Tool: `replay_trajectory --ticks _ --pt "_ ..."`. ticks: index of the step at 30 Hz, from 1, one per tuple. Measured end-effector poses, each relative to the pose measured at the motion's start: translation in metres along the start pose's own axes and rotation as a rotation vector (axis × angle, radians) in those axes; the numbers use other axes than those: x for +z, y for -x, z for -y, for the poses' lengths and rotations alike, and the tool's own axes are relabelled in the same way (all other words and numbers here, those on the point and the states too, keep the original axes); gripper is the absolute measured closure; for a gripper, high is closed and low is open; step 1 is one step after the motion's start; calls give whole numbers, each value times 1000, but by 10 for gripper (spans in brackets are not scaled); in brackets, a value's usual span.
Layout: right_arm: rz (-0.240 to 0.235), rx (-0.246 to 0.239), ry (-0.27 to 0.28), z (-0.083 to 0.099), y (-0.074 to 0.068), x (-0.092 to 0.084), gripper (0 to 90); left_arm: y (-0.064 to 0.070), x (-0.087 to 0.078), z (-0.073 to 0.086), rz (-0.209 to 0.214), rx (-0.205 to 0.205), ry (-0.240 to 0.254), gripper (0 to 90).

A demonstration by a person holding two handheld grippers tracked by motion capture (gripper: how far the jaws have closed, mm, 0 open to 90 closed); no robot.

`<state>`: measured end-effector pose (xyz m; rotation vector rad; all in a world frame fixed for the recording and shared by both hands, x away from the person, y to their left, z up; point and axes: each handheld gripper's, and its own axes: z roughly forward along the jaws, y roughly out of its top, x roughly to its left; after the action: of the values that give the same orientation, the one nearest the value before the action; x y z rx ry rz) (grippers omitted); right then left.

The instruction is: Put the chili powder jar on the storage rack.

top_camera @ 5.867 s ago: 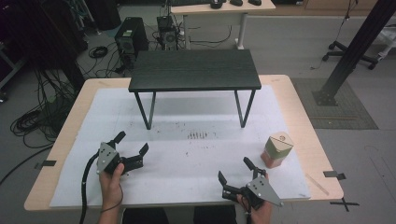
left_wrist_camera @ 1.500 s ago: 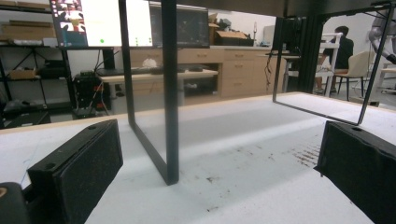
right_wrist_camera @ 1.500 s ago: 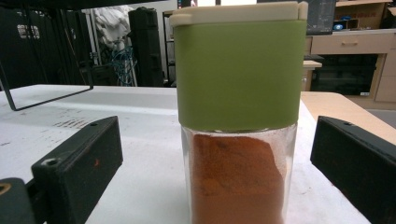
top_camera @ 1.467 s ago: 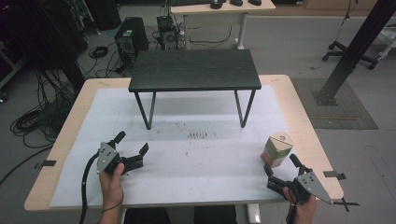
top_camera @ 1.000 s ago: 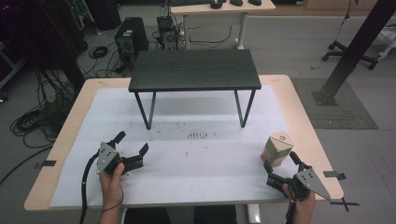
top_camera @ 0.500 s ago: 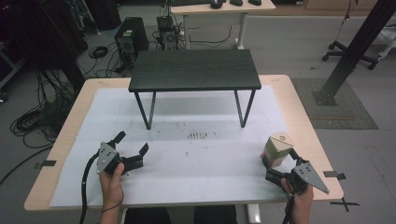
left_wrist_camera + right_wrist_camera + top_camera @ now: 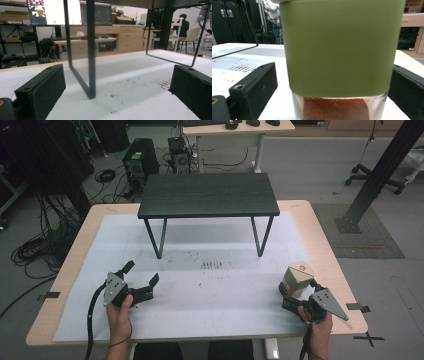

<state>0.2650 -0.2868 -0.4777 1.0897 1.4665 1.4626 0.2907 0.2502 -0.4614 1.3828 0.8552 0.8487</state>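
Observation:
A cup (image 7: 298, 276) with a green sleeve (image 7: 342, 45) and a clear base holding something brown (image 7: 337, 110) stands at the right front of the white mat. My right gripper (image 7: 298, 289) is open, one jaw on each side of the cup's lower part; I cannot tell whether the pads touch it. In the right gripper view the cup stands very close between the two black pads (image 7: 254, 87). My left gripper (image 7: 142, 272) rests open at the left front, with nothing between its jaws. In the left gripper view, a black table leg (image 7: 91, 50) stands ahead of it.
A small black table (image 7: 207, 195) on thin metal legs stands at the back middle of the white mat (image 7: 215, 290). Dark specks (image 7: 212, 265) mark the mat in front of it. The wooden tabletop edge (image 7: 330, 250) runs along the right, close to the cup.
My right gripper has moved from the front edge up and left to the cup, and its jaws now straddle it. The left gripper and the cup have stayed put.

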Motion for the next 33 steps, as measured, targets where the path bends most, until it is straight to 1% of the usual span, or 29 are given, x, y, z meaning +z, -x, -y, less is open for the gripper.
replay_trajectory --ticks 11,15,21,24,33 --pt "4 -1 -9 0 0 7 22 0 0 0 0 0 1 4" --pt "5 4 -5 0 0 7 22 0 0 0 0 0 1 4" --pt "7 -8 -2 0 -1 7 20 0 0 0 1 0 1 4" --pt "1 -11 4 0 -1 6 15 0 0 0 1 0 1 4" --pt "-5 -13 -2 0 -1 7 15 0 0 0 1 0 2 4"
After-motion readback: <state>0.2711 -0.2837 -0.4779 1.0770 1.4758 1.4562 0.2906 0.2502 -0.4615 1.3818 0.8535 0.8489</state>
